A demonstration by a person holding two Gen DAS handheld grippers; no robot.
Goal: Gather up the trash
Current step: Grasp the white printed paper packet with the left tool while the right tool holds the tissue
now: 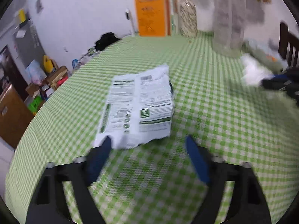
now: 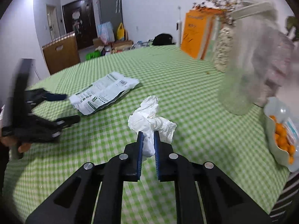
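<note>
A flattened white wrapper with green print [image 1: 138, 106] lies on the green checked tablecloth [image 1: 205, 112]. My left gripper [image 1: 147, 141] is open just in front of it, its left fingertip over the wrapper's near corner. It also shows in the right wrist view [image 2: 72, 108], open beside the wrapper [image 2: 104, 93]. My right gripper [image 2: 148, 136] is shut on a crumpled white tissue [image 2: 151, 119], held just above the cloth. The tissue and the right gripper show blurred at the right of the left wrist view [image 1: 252, 72].
A tall clear glass jar [image 2: 248, 65], a patterned vase [image 2: 222, 52] and orange boxes [image 2: 198, 33] stand at the back right. A dish of orange snacks [image 2: 280, 136] sits at the right edge. A dark chair [image 1: 287, 43] stands beyond.
</note>
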